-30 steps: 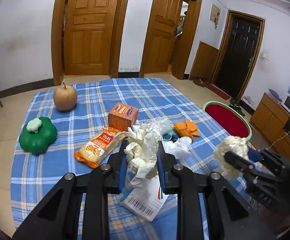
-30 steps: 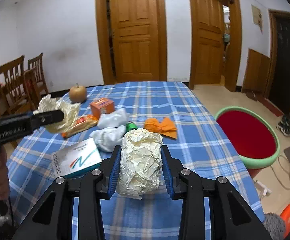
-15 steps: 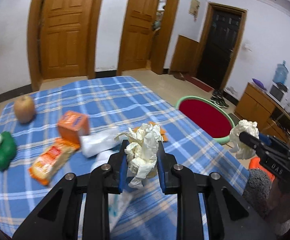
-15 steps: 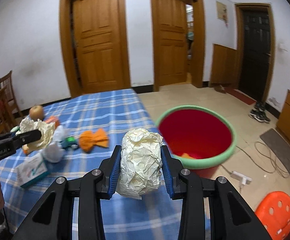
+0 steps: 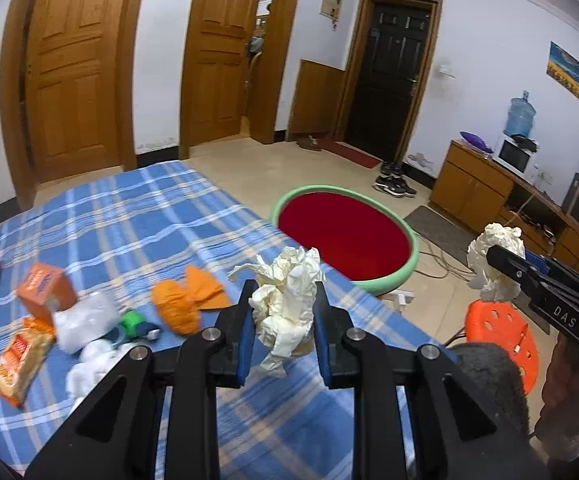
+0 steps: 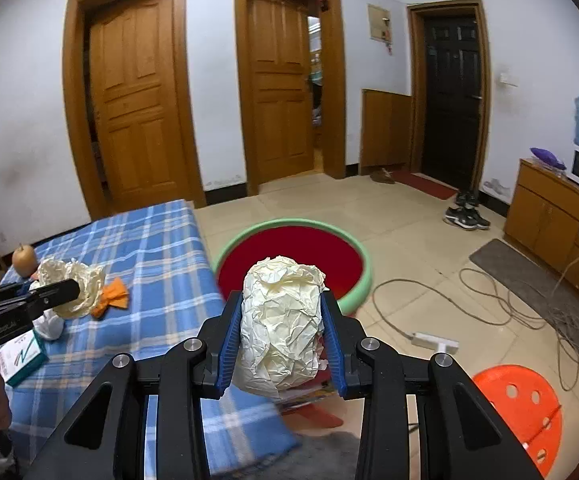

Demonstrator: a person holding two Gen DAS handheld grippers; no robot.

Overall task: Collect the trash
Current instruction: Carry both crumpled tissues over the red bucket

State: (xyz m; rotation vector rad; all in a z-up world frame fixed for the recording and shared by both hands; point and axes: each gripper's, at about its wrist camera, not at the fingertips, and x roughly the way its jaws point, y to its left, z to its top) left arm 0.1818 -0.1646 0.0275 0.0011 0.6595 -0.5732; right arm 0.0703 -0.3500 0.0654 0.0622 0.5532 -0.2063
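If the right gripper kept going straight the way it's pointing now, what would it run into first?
Probably the red tub with the green rim on the floor. The right gripper, shut on a crumpled paper ball, aims just past the table corner toward it, though depth is hard to judge.

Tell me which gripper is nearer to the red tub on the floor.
Right. The right gripper, holding a paper ball, is past the table edge beside the red tub; the left gripper is above the table.

Left tongs (image 5: 283, 312) clamp crumpled tissue (image 5: 287, 300) above the plaid tablecloth (image 5: 137, 216).
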